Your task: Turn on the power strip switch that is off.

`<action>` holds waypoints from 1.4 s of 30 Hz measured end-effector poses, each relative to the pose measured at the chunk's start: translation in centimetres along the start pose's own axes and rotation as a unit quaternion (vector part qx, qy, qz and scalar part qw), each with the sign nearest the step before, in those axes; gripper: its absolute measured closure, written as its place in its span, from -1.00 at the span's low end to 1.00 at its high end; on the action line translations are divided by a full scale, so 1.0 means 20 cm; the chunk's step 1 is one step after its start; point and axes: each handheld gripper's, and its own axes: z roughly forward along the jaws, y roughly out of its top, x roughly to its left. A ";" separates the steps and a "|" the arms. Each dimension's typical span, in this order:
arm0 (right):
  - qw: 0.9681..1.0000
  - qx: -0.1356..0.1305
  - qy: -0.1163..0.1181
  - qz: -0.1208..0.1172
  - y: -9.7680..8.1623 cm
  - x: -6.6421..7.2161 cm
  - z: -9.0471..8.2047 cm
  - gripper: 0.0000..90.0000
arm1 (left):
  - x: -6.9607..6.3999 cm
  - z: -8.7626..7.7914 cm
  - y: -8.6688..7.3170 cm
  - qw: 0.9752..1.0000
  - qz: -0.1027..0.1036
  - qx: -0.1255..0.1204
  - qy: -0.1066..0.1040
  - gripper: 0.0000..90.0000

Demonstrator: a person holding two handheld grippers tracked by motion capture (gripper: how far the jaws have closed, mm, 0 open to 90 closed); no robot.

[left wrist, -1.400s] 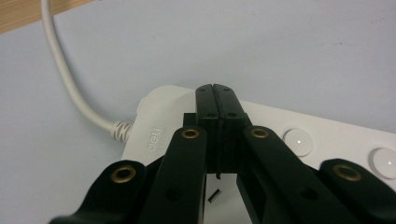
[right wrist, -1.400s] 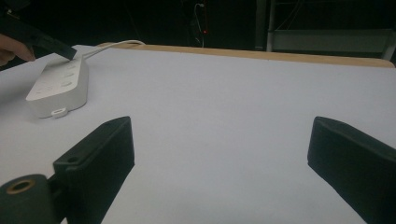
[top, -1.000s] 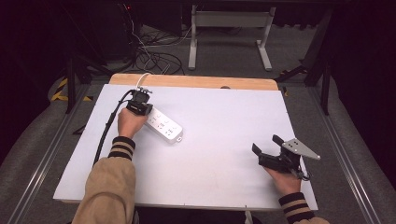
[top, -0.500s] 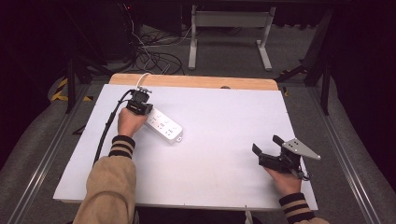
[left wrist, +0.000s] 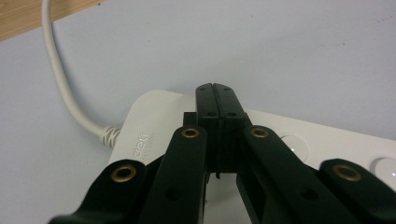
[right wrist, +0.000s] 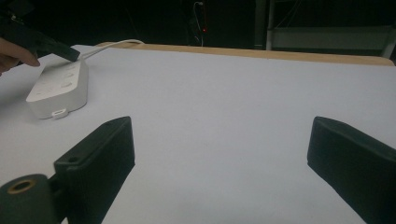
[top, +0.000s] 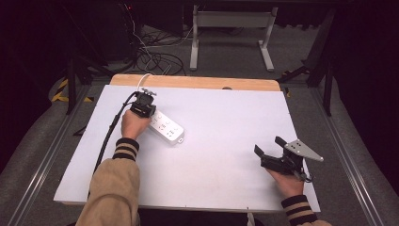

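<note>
A white power strip [top: 168, 128] lies on the white table top [top: 221, 127], left of the middle, its pale cable [top: 141, 80] running off the far edge. My left gripper [top: 144, 104] is shut with nothing between its jaws, and its tip rests over the strip's cable end. In the left gripper view the closed tip [left wrist: 217, 89] sits above the strip [left wrist: 149, 126], close to the cable [left wrist: 60, 84] and the round buttons [left wrist: 293, 142]. My right gripper [top: 268, 145] stands open and empty near the front right. The right gripper view [right wrist: 224, 140] has the strip [right wrist: 58, 88] far off at the left.
A wooden strip [top: 197, 83] edges the table's far side. Beyond it are a white metal stand [top: 230, 33] and loose cables [top: 157, 59] on the floor. A black cable [top: 108, 136] trails from my left gripper over the table's left part.
</note>
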 end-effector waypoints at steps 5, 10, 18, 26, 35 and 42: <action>1.000 0.000 -0.001 0.000 0.00 0.00 0.00 -0.83 | 0.00 0.00 0.00 1.000 -0.001 -0.001 -0.001 1.00; 1.000 0.001 -0.003 -0.002 0.00 0.00 0.00 -0.83 | 0.00 0.00 0.00 1.000 -0.001 -0.001 -0.001 1.00; 1.000 0.000 -0.006 0.002 0.00 0.00 -0.01 -0.82 | 0.01 0.00 -0.01 1.000 -0.005 -0.007 -0.010 1.00; 1.000 0.002 -0.004 0.000 0.00 0.00 -0.01 -0.82 | 0.00 0.00 -0.02 1.000 -0.006 -0.012 -0.005 1.00; 1.000 0.002 -0.004 0.002 0.00 0.00 -0.01 -0.82 | 0.00 0.00 -0.02 1.000 0.003 -0.016 -0.003 1.00; 1.000 0.007 -0.005 0.000 -0.01 0.00 0.00 -0.81 | 0.00 -0.01 -0.03 1.000 0.008 -0.019 -0.004 1.00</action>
